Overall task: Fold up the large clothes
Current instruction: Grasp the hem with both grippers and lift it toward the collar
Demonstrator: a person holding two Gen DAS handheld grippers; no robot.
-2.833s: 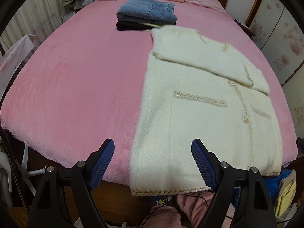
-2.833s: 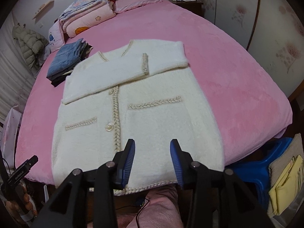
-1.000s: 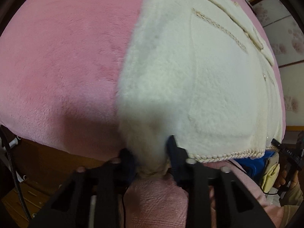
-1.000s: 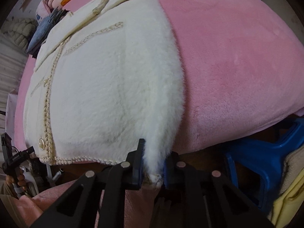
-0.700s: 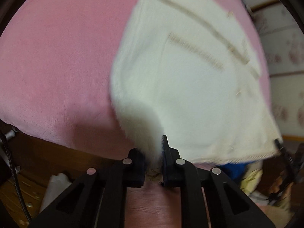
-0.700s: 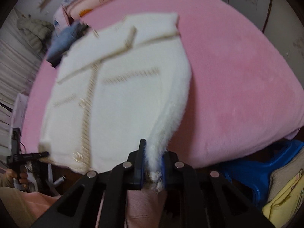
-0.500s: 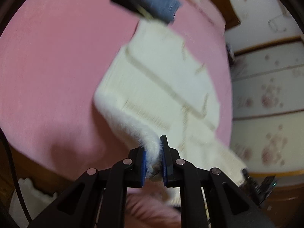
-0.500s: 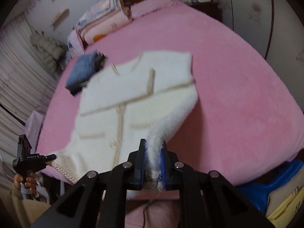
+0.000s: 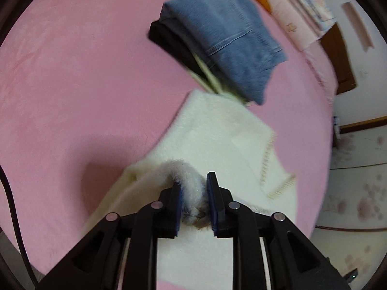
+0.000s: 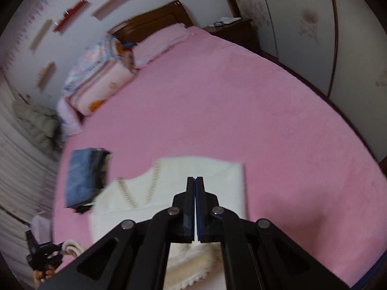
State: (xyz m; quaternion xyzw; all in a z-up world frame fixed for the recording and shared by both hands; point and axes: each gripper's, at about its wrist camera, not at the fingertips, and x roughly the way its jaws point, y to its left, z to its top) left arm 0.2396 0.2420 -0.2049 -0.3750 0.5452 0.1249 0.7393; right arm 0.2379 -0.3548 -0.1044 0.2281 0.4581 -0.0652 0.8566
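Now both grippers are carrying the hem forward over the pink bed (image 10: 278,111). Left gripper (image 9: 194,201) is clamped on a fuzzy hem corner of the cream cardigan (image 9: 217,130); right gripper (image 10: 195,207) has its pads pressed together on a thin edge of that cardigan. Collar end lies dead ahead of both, near the folded jeans (image 9: 227,43). Hem runs across between the 2 grippers, so I'd judge an even forward lay-down onto the collar comes next.

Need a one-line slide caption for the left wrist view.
Left gripper pinches the white cardigan hem, carrying it toward the folded jeans.
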